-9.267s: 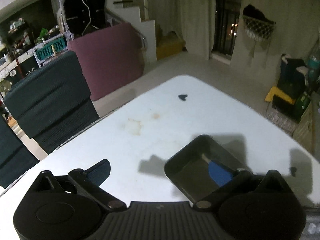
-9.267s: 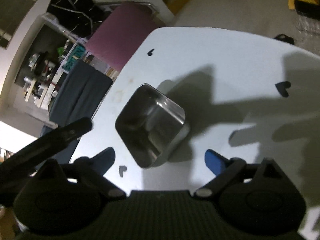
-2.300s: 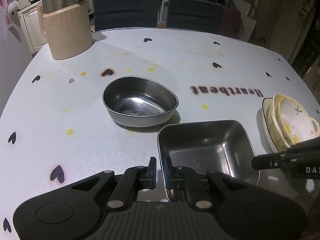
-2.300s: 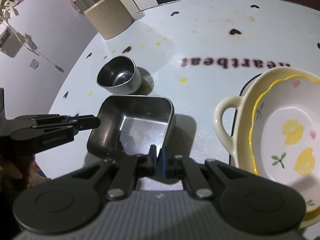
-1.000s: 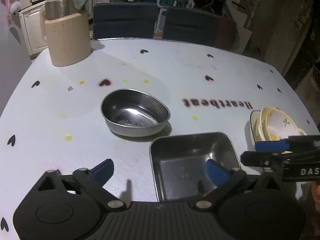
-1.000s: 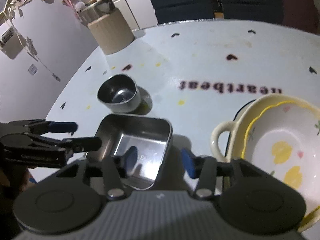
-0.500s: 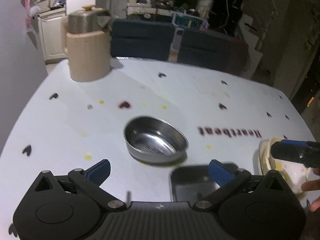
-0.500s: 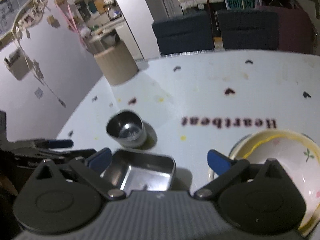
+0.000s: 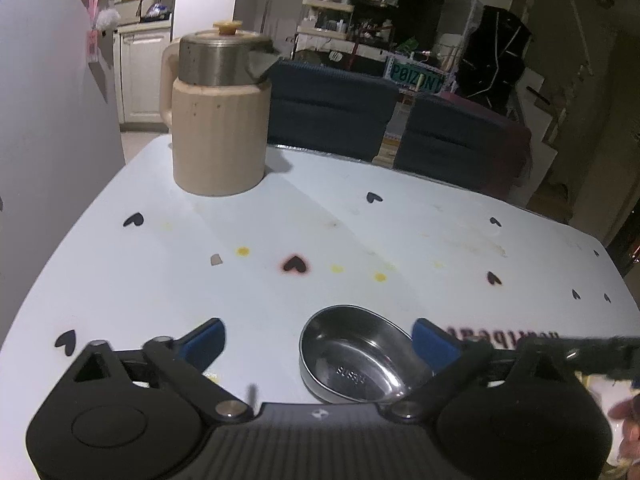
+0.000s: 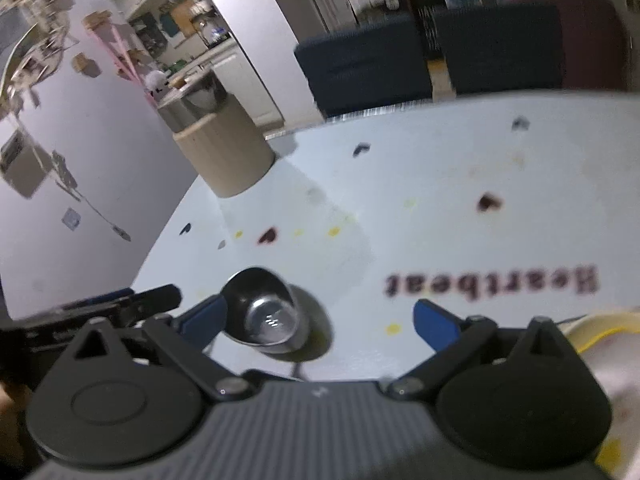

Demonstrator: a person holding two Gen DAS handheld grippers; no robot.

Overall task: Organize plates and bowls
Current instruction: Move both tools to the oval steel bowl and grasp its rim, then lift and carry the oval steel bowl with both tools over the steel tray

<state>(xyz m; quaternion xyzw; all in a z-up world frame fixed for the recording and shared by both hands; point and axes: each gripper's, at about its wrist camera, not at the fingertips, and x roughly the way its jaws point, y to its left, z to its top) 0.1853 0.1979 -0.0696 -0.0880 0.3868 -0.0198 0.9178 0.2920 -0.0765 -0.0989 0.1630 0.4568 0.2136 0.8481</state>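
Observation:
An oval steel bowl [image 9: 356, 356] sits on the white heart-print table [image 9: 280, 240], just ahead of my open, empty left gripper [image 9: 320, 338], nearer its right finger. It also shows in the right wrist view [image 10: 266, 312], blurred, near the left finger of my open, empty right gripper [image 10: 320, 326]. A yellow-rimmed ceramic bowl [image 10: 600, 328] peeks in at the right edge. The square steel tray is out of both views.
A beige jug with a steel lid [image 9: 218, 120] stands at the table's far left. Two dark chairs [image 9: 332, 108] stand behind the far edge. The left gripper's fingers show in the right wrist view [image 10: 132, 300]. A wall is close on the left.
Both grippers, shut on the square tray 2.3 s ago, have opened, let it go and lifted and tilted up. The tray has dropped below both views.

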